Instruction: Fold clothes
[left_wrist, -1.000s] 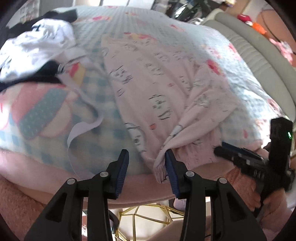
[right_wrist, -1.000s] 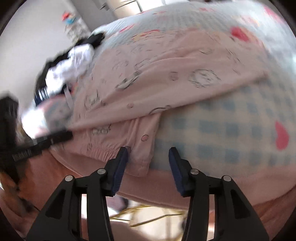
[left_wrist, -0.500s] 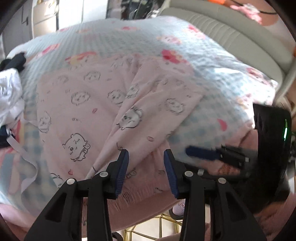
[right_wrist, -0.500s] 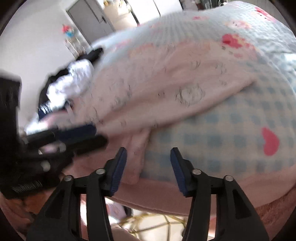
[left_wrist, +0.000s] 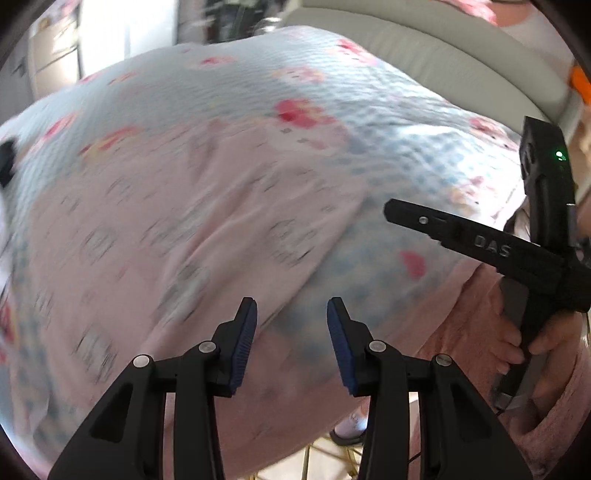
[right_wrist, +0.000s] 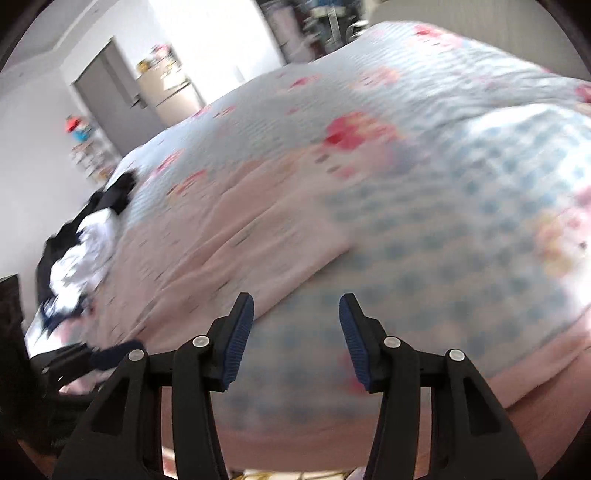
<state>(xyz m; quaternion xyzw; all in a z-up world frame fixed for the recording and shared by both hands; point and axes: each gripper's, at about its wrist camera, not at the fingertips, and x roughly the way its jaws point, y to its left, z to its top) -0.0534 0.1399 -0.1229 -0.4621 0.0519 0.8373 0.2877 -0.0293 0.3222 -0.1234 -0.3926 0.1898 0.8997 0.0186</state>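
A pale pink garment printed with small cartoon figures lies spread on the bed, blurred by motion; it also shows in the right wrist view as the pink garment. My left gripper hovers open above the garment's right edge, with nothing between its blue pads. My right gripper hangs open over the checked quilt, just right of the garment's near corner, holding nothing. The right gripper shows from the side in the left wrist view, with a hand on its handle.
The bed's blue-checked quilt carries pink and red prints. A heap of white and dark clothes lies at the bed's left side. A padded grey headboard runs along the far right. A door and shelves stand beyond the bed.
Both grippers have swept rightward along the bed's near edge, away from the garment's hem. The left wrist has rolled. The clothes heap has nearly left the left wrist view. Both stay open and empty.
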